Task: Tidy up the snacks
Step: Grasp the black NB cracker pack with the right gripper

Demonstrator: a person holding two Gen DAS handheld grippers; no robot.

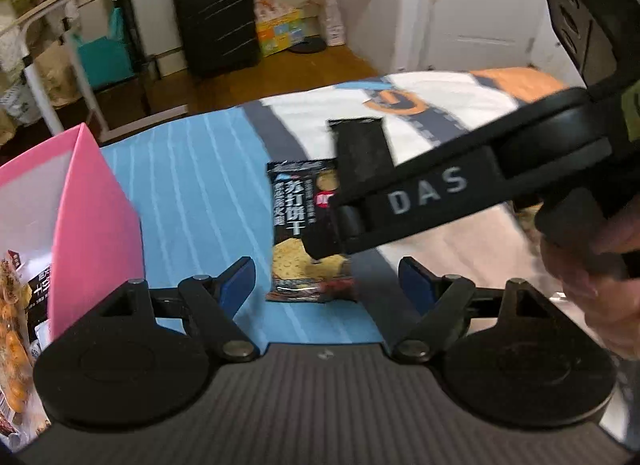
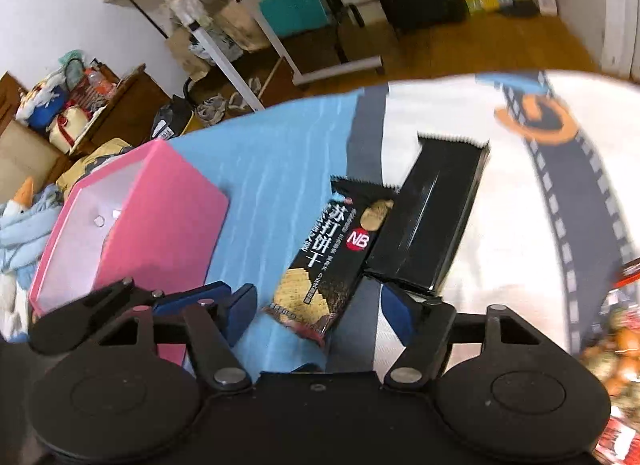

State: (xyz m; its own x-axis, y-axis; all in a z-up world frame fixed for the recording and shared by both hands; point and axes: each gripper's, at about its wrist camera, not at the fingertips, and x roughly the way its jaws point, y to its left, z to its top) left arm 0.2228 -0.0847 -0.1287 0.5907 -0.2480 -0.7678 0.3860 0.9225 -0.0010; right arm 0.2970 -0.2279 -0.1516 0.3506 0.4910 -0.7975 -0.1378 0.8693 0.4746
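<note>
A black soda-cracker packet (image 1: 308, 233) (image 2: 332, 257) lies face up on the blue striped bedspread (image 1: 192, 193). Its near end sits between the blue pads of my left gripper (image 1: 328, 285), which is open and not touching it. My right gripper (image 2: 320, 309) is open over the same packet end, pads apart from it. In the left wrist view the right gripper (image 1: 336, 225) crosses in from the right and covers part of the packet. A second black packet (image 2: 436, 217) lies back side up beside the first. An open pink box (image 2: 140, 217) (image 1: 92, 233) stands to the left.
Snack packets (image 1: 16, 305) show inside the pink box. More snacks (image 2: 616, 345) lie at the right on the bed. A hand (image 1: 600, 285) holds the right tool. Beyond the bed edge are a black suitcase (image 1: 216, 17), a teal bag (image 2: 292, 5) and a folding table (image 2: 240, 37).
</note>
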